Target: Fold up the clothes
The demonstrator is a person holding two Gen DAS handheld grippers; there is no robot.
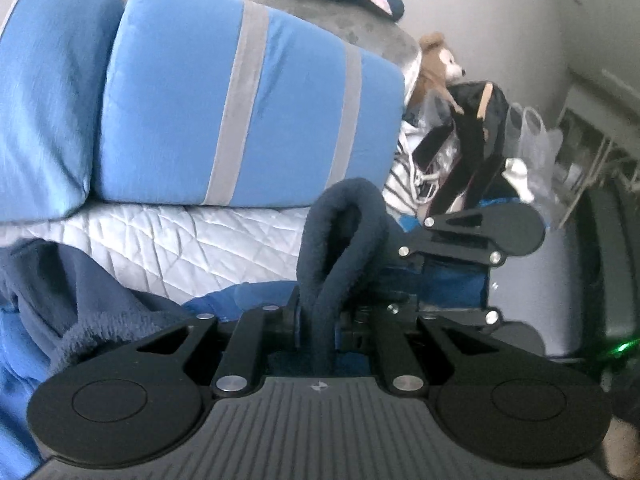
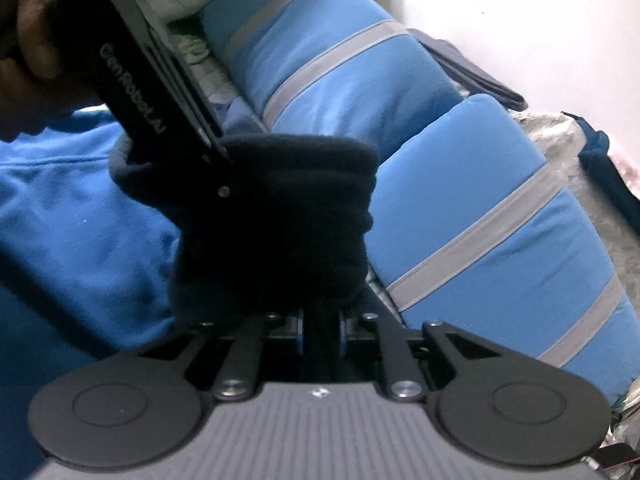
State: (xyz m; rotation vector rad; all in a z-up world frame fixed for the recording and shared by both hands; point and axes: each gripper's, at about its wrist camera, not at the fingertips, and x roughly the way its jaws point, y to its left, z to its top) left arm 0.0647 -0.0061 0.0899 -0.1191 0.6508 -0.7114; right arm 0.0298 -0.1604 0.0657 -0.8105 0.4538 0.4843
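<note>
Your left gripper (image 1: 318,320) points forward and somewhat downward over the bed, its jaws drawn close together and pinching a thick fold of the navy fleece garment (image 1: 340,240), which loops up out of the pinch in a rounded hump. Just past that hump, in the left wrist view, your right gripper (image 1: 472,236) shows side-on, close to the same fold. Your right gripper (image 2: 322,324) likewise tilts down, jaws nearly together and clamped on the dark fleece (image 2: 276,216), which bulges above the pinch and hides the fingertips themselves. In the right wrist view your left gripper (image 2: 160,92) comes in from the upper left, its tip buried in the top edge of that same bundle, and your hand (image 2: 28,40) wraps its handle at the frame's corner. So both tools hold one garment between them, bunched and lifted off the bedding. More of the navy fleece (image 1: 60,288) trails down to the left over a bright blue garment (image 2: 72,220) lying on the white quilted bedspread (image 1: 180,240). Behind stand two blue pillows with grey stripes (image 1: 248,112), side by side. Beyond the bed's edge a brown stuffed toy (image 1: 434,64) sits above a cluttered heap of bags and cables; what the bags hold you cannot tell from here.
</note>
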